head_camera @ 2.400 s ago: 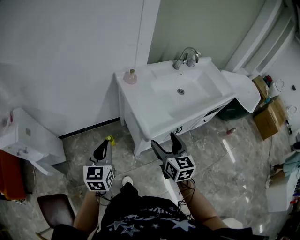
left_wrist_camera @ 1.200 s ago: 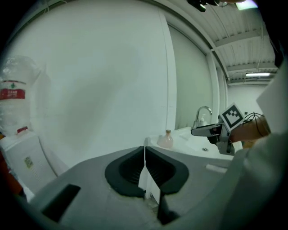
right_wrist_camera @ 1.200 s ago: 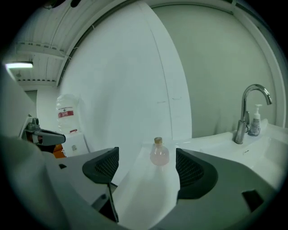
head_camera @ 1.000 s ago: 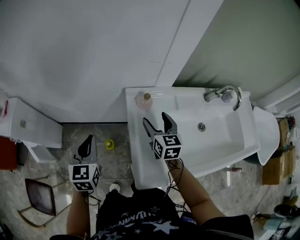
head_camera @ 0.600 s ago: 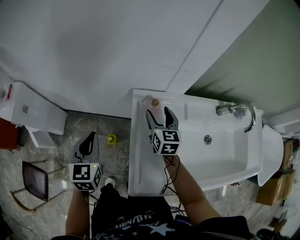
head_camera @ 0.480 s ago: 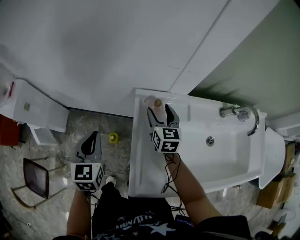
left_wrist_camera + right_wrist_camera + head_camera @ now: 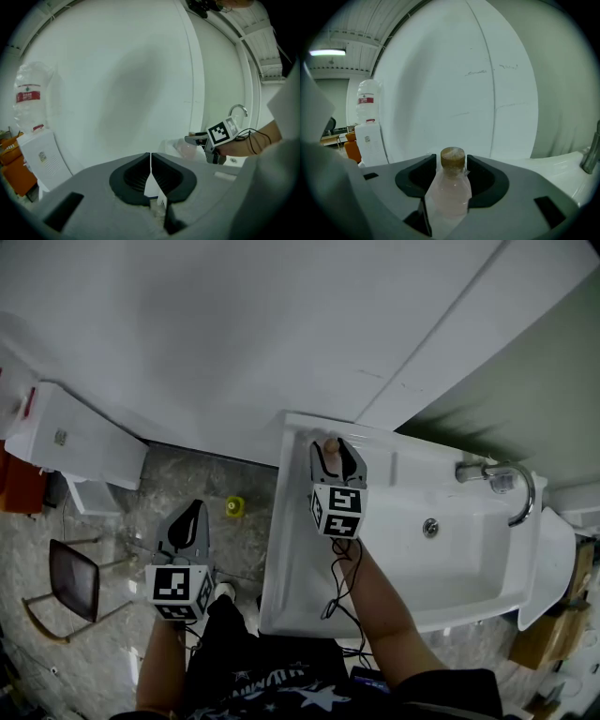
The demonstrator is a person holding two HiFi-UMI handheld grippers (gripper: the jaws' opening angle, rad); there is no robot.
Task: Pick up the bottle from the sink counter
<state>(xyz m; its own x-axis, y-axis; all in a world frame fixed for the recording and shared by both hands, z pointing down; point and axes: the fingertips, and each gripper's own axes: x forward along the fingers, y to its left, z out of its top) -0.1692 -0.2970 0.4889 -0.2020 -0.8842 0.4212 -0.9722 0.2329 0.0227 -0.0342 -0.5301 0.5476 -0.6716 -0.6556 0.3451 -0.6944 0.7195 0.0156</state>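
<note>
Reaching in over the sink counter since a second ago, the right gripper now straddles the bottle, which stands at the counter's far left corner. Its jaws have just been closing to about half open, and the pads seem to be just meeting the pink body below the brown cap. Grasping looks like the step in hand, calling next for a firm squeeze and a straight lift, while the left gripper hangs clenched and empty off the counter's left edge.

White wall, grey marbled floor, dark chair, white water dispenser at left.
</note>
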